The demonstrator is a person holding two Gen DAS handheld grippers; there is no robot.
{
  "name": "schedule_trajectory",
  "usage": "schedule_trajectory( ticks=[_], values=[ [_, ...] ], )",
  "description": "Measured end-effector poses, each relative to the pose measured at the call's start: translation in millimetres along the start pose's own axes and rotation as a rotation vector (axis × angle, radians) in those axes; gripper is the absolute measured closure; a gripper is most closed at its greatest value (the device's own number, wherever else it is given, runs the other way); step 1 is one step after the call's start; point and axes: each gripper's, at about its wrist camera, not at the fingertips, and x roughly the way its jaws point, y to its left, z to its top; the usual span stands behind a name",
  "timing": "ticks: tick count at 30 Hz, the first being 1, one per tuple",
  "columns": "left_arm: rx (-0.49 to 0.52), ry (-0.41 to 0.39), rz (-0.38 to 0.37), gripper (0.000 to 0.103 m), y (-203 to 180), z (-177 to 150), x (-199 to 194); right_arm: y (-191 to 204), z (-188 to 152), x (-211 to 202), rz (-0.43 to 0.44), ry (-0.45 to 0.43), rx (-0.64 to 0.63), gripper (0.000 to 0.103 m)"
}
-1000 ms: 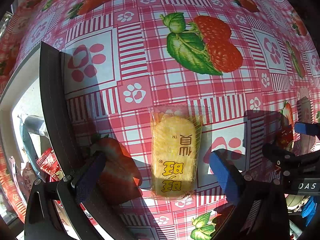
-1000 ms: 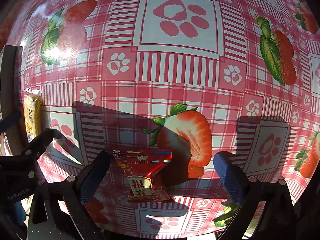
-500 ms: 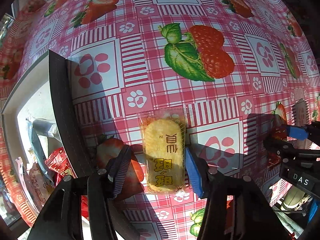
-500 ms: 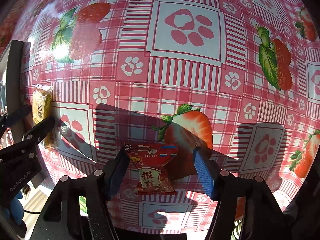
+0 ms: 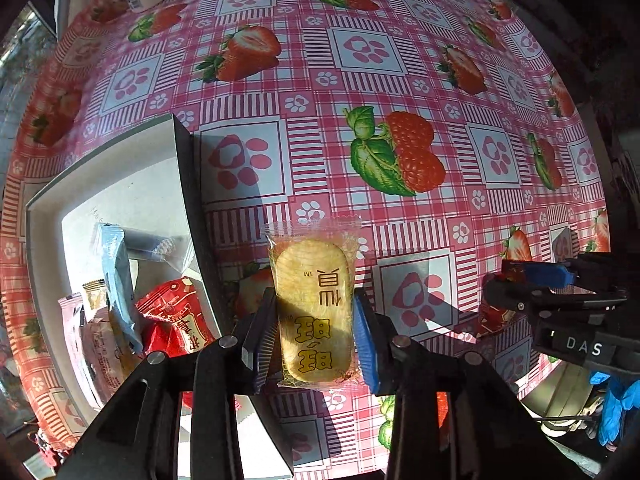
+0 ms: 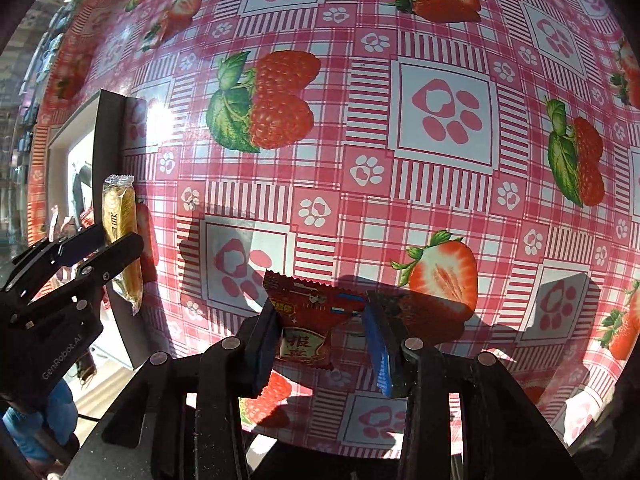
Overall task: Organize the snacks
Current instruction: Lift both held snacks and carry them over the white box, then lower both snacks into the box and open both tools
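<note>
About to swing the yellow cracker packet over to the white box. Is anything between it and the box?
Only the box's dark near wall stands between; the yellow cracker packet, gripped in the left tool, must pass above it. Snacks already fill the box's near end.

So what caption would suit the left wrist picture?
Left tool grips a yellow cracker packet above the strawberry tablecloth, beside a white box of snacks.

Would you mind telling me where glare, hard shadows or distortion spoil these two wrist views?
Left wrist view: hard sunlight throws sharp dark shadows across the strawberry-print tablecloth; fisheye bends its grid; the clear-wrapped yellow rice cracker stays sharp. Right wrist view: a blown-out glare spot beside the white box's dark rim; the red snack packet sits partly in shadow.
</note>
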Motion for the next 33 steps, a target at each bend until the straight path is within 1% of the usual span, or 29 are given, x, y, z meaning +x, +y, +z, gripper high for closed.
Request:
schedule_trajectory(
  ticks=[6, 9, 16, 20, 24, 30, 31, 33],
  values=[
    [-0.087, -0.050, 0.019, 0.063, 43, -14, -29, 61, 20, -16, 0.035, -0.022, -0.103, 0.062],
    [-0.134, -0.058, 0.045, 0.063, 65, -21, -33, 97, 24, -17, 0.056, -0.022, -0.159, 0.062],
    [-0.243, -0.022, 0.081, 0.063, 116, -57, -28, 164, 20, -3, 0.097, 0.009, -0.285, 0.062],
    [-0.301, -0.003, 0.091, 0.063, 141, -69, -21, 198, 19, 6, 0.104, 0.027, -0.342, 0.062],
    [-0.340, 0.003, 0.091, 0.063, 161, -69, -14, 219, 23, 15, 0.085, 0.036, -0.382, 0.062],
    [-0.345, -0.022, 0.094, 0.063, 178, -50, -13, 236, 41, 24, 0.044, 0.031, -0.386, 0.062],
    [-0.342, -0.028, 0.102, 0.062, 178, -48, -15, 240, 44, 26, 0.037, 0.028, -0.388, 0.062],
    [-0.337, -0.036, 0.112, 0.056, 178, -45, -18, 244, 50, 28, 0.026, 0.025, -0.391, 0.062]
  ],
)
